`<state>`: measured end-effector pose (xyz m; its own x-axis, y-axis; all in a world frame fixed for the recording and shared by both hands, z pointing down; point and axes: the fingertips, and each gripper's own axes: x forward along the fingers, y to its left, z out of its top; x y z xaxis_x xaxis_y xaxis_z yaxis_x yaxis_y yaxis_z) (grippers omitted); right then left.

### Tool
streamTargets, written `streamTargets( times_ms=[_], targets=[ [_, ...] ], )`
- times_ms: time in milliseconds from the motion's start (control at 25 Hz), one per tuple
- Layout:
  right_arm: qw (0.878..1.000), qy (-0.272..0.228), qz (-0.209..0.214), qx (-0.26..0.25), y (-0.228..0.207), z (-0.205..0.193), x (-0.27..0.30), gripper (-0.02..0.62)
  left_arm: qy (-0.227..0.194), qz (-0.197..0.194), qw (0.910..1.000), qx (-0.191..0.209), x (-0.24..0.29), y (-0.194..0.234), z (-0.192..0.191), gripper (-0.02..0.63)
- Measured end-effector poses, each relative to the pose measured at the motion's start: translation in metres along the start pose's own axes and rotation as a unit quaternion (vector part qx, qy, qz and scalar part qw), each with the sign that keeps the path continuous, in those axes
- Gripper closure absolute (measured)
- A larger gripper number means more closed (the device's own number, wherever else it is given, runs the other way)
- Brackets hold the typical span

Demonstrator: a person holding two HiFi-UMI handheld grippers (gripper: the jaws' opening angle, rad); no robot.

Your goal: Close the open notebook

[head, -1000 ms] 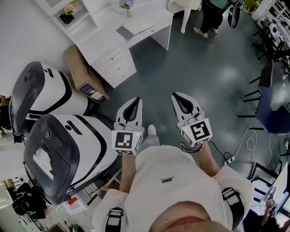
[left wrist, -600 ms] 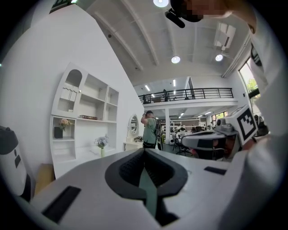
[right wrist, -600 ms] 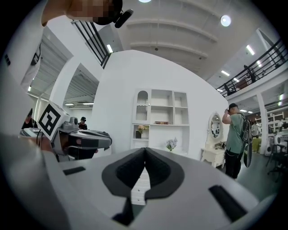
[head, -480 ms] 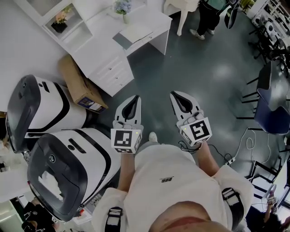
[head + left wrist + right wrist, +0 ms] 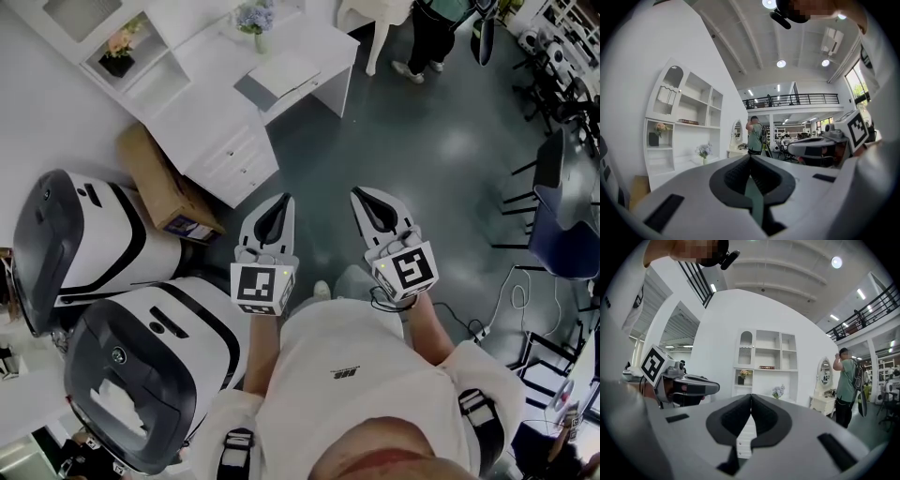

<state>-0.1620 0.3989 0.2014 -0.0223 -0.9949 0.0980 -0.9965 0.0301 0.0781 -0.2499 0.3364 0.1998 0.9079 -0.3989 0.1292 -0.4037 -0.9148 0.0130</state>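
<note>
Left gripper (image 5: 281, 202), right gripper (image 5: 362, 196): jaws together

No text can be read; a small dark mark on the white shirt (image 5: 345, 373) and the cardboard box (image 5: 155, 178) label are too small to be made out.

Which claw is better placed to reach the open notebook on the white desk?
Left, marginally: the open grey-and-white notebook on the white desk lies ahead-left, nearer the left claw than the right claw. Both are shut, empty and well short of the desk.
</note>
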Motion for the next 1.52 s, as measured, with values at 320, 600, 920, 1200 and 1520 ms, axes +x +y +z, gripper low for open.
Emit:
streamTargets(
  times_ms=[320, 600, 920, 1200, 1520],
  targets=[
    [1.0, 0.005, -0.004, 0.007, -0.024, -0.005, 0.025, 0.6, 0.008, -0.001, 1.0, -0.004, 0.03, 0.014, -0.006, 0.606],
    [1.0, 0.008, 0.009, 0.012, -0.054, -0.017, 0.06, 0.6, 0.014, 0.014, 0.9998, -0.009, 0.072, 0.036, -0.012, 0.606],
    [0.999, 0.009, 0.028, 0.025, -0.1, -0.021, 0.115, 0.6, 0.027, 0.024, 0.9992, -0.013, 0.133, 0.062, -0.011, 0.606],
    [0.998, 0.019, 0.043, 0.03, -0.138, -0.025, 0.158, 0.6, 0.036, 0.034, 0.9985, -0.022, 0.184, 0.084, -0.008, 0.606],
    [0.996, 0.031, 0.072, 0.04, -0.196, -0.032, 0.215, 0.6, 0.046, 0.057, 0.9968, -0.033, 0.253, 0.112, -0.005, 0.606]
  ],
)
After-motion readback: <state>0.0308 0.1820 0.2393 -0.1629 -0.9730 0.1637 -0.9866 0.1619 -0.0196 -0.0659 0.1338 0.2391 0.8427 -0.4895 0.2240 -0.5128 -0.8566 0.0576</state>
